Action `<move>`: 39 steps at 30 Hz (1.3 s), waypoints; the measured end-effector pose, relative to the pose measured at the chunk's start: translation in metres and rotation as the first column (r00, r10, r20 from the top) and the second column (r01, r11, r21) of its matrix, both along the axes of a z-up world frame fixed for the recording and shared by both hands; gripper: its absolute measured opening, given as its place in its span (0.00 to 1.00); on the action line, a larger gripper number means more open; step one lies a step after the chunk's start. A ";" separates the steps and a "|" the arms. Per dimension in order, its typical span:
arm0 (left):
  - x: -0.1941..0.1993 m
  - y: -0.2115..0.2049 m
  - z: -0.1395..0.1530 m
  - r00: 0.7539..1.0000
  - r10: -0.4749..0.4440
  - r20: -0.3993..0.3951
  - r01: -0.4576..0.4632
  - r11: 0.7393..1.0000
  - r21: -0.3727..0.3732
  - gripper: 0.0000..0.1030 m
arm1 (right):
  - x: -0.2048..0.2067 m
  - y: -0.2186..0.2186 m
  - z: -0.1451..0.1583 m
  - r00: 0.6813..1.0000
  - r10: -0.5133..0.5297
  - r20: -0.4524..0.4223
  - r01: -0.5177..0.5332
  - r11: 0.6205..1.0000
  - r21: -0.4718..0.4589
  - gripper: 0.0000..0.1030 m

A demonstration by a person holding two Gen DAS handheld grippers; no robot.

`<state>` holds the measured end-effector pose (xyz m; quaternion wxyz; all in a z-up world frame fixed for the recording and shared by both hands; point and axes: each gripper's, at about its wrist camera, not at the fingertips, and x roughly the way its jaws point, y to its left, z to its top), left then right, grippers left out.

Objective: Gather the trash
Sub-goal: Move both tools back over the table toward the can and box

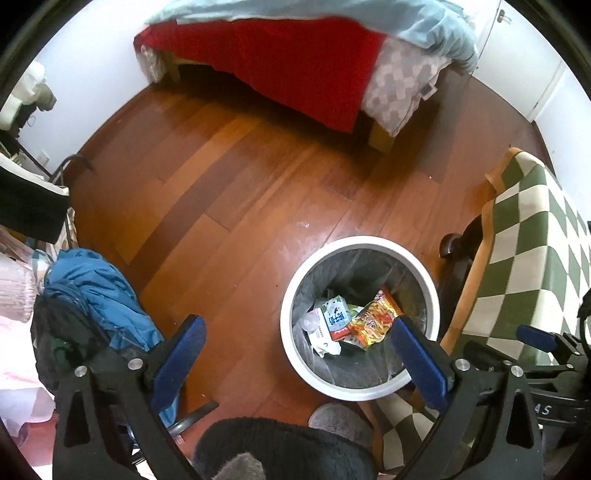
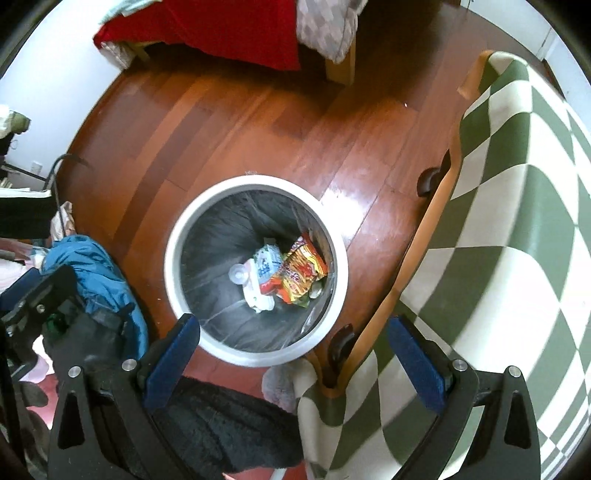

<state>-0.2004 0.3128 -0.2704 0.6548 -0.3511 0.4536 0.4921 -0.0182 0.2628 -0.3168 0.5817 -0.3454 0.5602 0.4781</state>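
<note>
Both sets of tongs hang spread wide and empty over a bedroom floor. The left tongs (image 1: 297, 350) hover with their blue-padded fingers (image 1: 179, 360) apart, the right-hand finger crossing the near rim of a white round bin (image 1: 360, 393). The right tongs (image 2: 293, 354) are likewise parted, nothing between them, poised above the near edge of the same bin (image 2: 255, 182).

Inside the bin, against its grey liner (image 2: 218, 229), lies the collected trash: an orange-and-yellow snack wrapper (image 2: 301, 271), a white-and-blue packet (image 2: 267, 264) touching it on the left, and a clear plastic cup or lid (image 2: 238, 275) beside that.

The bin stands on a reddish wooden floor (image 1: 229, 177). Just to its right, a green-and-cream checked cloth (image 2: 517, 206) drapes over a piece of dark-legged furniture. To the left, a heap of blue fabric (image 1: 96, 284) rests against other clothing. At the far side, a bed (image 1: 280, 62) carries a red cover and a pale blue blanket (image 1: 424, 26). A grey fuzzy slipper (image 1: 340, 419) shows near the bin's closest edge.
</note>
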 end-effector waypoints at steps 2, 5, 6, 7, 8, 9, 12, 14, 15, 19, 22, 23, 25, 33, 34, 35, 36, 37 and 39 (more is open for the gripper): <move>0.000 -0.007 0.009 1.000 -0.001 0.002 0.001 1.000 0.016 1.00 | -0.001 -0.007 0.014 1.000 0.006 0.005 -0.006 1.000 0.018 1.00; -0.003 -0.019 0.027 1.000 -0.003 0.010 0.003 0.999 0.043 1.00 | -0.003 -0.020 0.037 1.000 0.013 0.013 -0.014 0.999 0.050 1.00; -0.003 -0.022 0.031 1.000 -0.004 0.014 0.003 0.999 0.049 1.00 | -0.004 -0.025 0.046 1.000 0.016 0.012 -0.017 0.998 0.064 1.00; -0.003 -0.027 0.037 1.000 -0.007 0.019 0.006 0.998 0.059 1.00 | -0.004 -0.030 0.053 1.000 0.020 0.011 -0.021 0.997 0.075 1.00; -0.003 -0.031 0.043 1.000 -0.009 0.021 0.007 0.998 0.069 1.00 | -0.004 -0.033 0.059 1.000 0.022 0.010 -0.023 0.996 0.084 1.00; -0.003 -0.035 0.050 1.000 -0.013 0.021 0.011 0.997 0.080 1.00 | -0.004 -0.037 0.067 1.000 0.024 0.009 -0.025 0.995 0.097 1.00; -0.001 -0.049 0.070 0.999 -0.029 0.032 0.025 0.994 0.109 1.00 | -0.004 -0.053 0.092 1.000 0.031 0.003 -0.031 0.989 0.142 1.00; 0.002 -0.057 0.082 0.999 -0.039 0.038 0.034 0.991 0.126 1.00 | -0.002 -0.062 0.105 1.000 0.024 -0.010 -0.022 0.986 0.167 1.00; 0.003 -0.062 0.091 0.998 -0.044 0.044 0.038 0.990 0.136 1.00 | -0.001 -0.069 0.114 0.999 0.022 -0.025 -0.016 0.982 0.186 1.00; 0.014 -0.077 0.118 0.999 -0.031 0.037 0.024 0.986 0.166 1.00 | 0.009 -0.091 0.144 0.997 0.005 -0.074 0.013 0.970 0.244 1.00; 0.032 -0.087 0.136 0.997 -0.046 0.067 0.032 0.980 0.195 1.00 | 0.026 -0.111 0.165 0.991 -0.026 -0.128 0.061 0.957 0.283 1.00; 0.037 -0.089 0.139 0.996 -0.054 0.071 0.039 0.979 0.202 1.00 | 0.034 -0.117 0.170 0.988 -0.043 -0.148 0.085 0.952 0.294 1.00; 0.060 -0.094 0.145 0.993 -0.086 0.078 0.067 0.973 0.220 1.00 | 0.056 -0.133 0.181 0.980 -0.082 -0.179 0.137 0.939 0.316 1.00; 0.193 -0.118 0.112 0.969 -0.230 0.088 0.209 0.958 0.198 1.00 | 0.195 -0.220 0.190 0.912 -0.371 -0.174 0.408 0.858 0.311 1.00; 0.213 -0.124 0.105 0.964 -0.253 0.077 0.235 0.953 0.191 1.00 | 0.219 -0.236 0.187 0.893 -0.423 -0.156 0.450 0.840 0.302 1.00; 0.236 -0.129 0.097 0.958 -0.279 0.063 0.264 0.948 0.181 1.00 | 0.240 -0.249 0.184 0.873 -0.468 -0.136 0.487 0.823 0.294 1.00; 0.259 -0.136 0.087 0.952 -0.303 0.049 0.291 0.941 0.173 1.00 | 0.269 -0.268 0.177 0.841 -0.530 -0.108 0.537 0.797 0.277 1.00; 0.282 -0.143 0.078 0.944 -0.327 0.037 0.317 0.934 0.164 1.00 | 0.288 -0.281 0.171 0.818 -0.568 -0.088 0.569 0.779 0.265 1.00; 0.319 -0.155 0.061 0.930 -0.366 0.015 0.360 0.921 0.147 1.00 | 0.331 -0.306 0.154 0.767 -0.640 -0.045 0.631 0.740 0.234 1.00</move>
